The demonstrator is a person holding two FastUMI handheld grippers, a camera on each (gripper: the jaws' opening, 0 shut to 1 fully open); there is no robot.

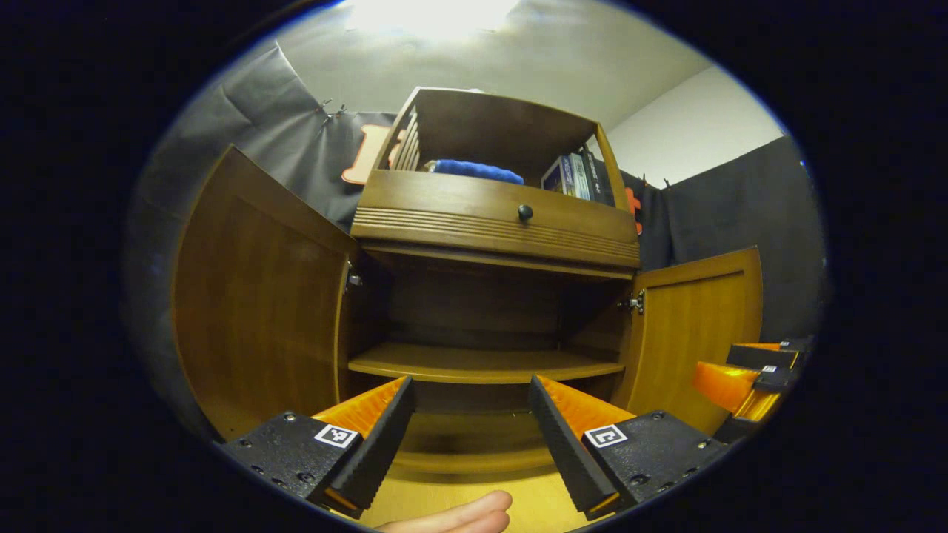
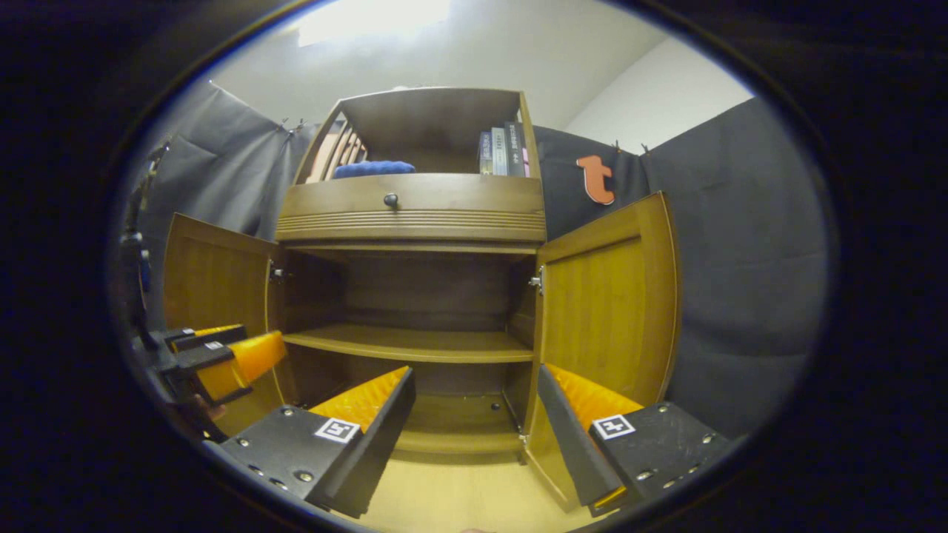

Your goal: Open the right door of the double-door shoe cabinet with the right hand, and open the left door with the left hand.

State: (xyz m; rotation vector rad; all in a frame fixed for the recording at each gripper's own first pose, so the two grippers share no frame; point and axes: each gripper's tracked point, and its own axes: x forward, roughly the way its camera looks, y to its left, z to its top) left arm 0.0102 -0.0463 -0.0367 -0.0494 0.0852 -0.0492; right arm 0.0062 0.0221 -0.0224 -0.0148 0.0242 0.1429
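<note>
The double-door shoe cabinet (image 1: 489, 296) stands straight ahead of both grippers with both of its doors swung wide open. In the left gripper view, the left door (image 1: 259, 296) stands out to the left on its hinge (image 1: 353, 280), and the right door (image 1: 696, 333) hangs open on the right. The inside is bare wood, with one shelf (image 1: 481, 364) running across the middle and the bottom board below it.

The left gripper (image 1: 470, 437) sits low in front of the cabinet's opening, its two fingers spread wide with nothing between them. A fingertip of the person's hand (image 1: 466, 514) shows at the bottom edge, just under the gripper. At the right edge of the same view, the other gripper appears near the right door.

In the right gripper view, the right gripper (image 2: 474, 433) is also spread apart and holds nothing. Its right finger (image 2: 570, 437) lies in front of the lower part of the right door (image 2: 607, 303); whether they touch cannot be told. The left gripper (image 2: 215, 363) shows at the far left, in front of the left door (image 2: 215, 277).

Above the open compartment is a drawer (image 2: 411, 203) with a small dark knob (image 2: 390, 199). On top of that, an open shelf holds a blue cloth (image 2: 372, 169), some upright books (image 2: 503, 152) at the right, and slatted pieces (image 2: 341, 155) leaning at the left. A pale wooden floor (image 2: 452, 488) lies beneath the grippers.
</note>
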